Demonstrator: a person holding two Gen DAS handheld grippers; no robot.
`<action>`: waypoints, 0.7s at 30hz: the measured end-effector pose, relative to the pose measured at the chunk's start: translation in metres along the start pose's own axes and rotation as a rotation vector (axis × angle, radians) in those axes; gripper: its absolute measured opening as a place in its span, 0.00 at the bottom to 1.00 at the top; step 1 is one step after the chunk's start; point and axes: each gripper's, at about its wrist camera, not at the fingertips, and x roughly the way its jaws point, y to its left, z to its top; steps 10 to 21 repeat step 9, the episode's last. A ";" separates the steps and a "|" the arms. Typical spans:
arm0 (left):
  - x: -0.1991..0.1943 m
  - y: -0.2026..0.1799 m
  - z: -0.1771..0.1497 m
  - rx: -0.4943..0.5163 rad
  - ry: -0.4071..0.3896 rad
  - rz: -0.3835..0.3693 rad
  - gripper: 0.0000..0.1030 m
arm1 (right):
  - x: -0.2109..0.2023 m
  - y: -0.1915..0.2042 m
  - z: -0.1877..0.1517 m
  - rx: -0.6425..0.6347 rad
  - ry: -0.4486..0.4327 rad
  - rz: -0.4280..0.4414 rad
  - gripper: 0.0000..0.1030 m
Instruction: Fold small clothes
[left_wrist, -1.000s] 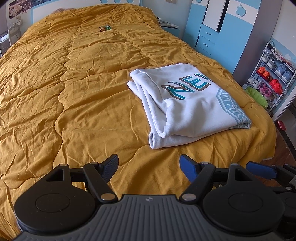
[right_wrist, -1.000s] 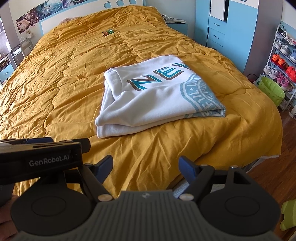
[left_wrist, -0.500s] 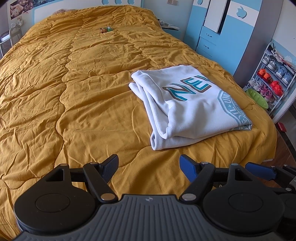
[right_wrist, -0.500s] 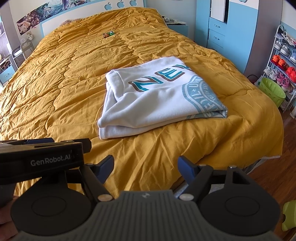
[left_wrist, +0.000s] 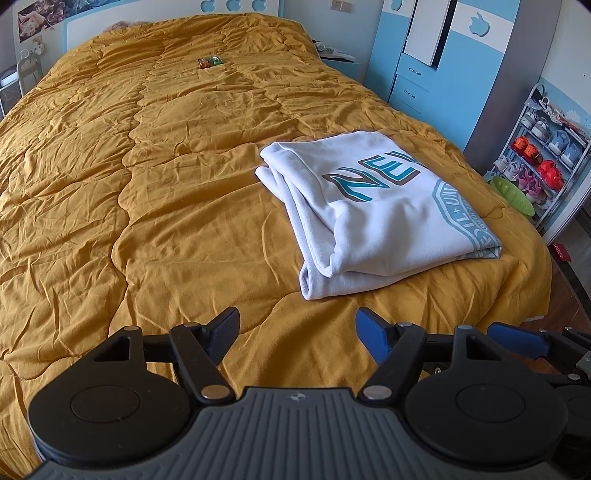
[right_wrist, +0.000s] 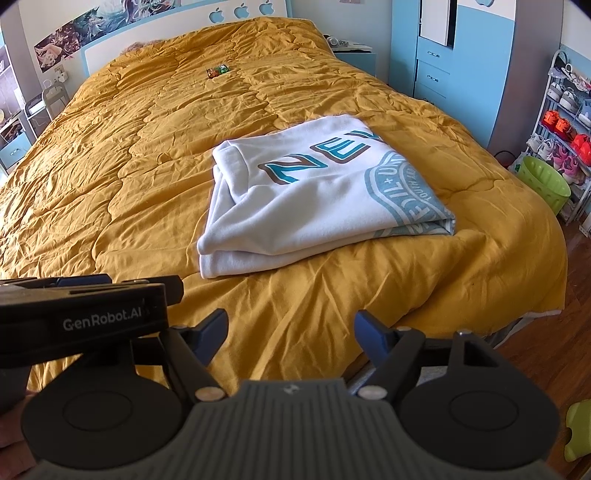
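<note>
Folded white fleece sweatshirt with teal lettering (left_wrist: 384, 218) rests near the mustard quilted bedspread's (left_wrist: 147, 184) corner, seemingly finished; left gripper (left_wrist: 297, 330) and right gripper (right_wrist: 290, 332) hover apart, both gaping, empty.

Quilt (left_wrist: 184, 192): mustard cloth, matt, creased all over, stitched in padded panels. Sweatshirt (right_wrist: 314, 206): soft white fleecy cloth, matt, with flat teal and brown print. Left gripper (left_wrist: 297, 332) and right gripper (right_wrist: 290, 334): matt black plastic, ribbed grey housing, small shiny metal pins, blue fingers (left_wrist: 373, 334). Floor (right_wrist: 546, 354): glossy reddish wood. Wardrobe (left_wrist: 436, 62): smooth blue-and-white panels.
</note>
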 end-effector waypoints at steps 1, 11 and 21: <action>0.000 0.000 0.000 0.002 0.000 0.000 0.81 | 0.000 0.000 0.000 0.000 -0.001 0.001 0.69; 0.000 0.000 -0.001 0.004 -0.004 -0.001 0.81 | 0.000 0.000 -0.004 0.005 -0.002 0.008 0.69; 0.000 0.000 -0.001 0.004 -0.004 -0.001 0.81 | 0.000 0.000 -0.004 0.005 -0.002 0.008 0.69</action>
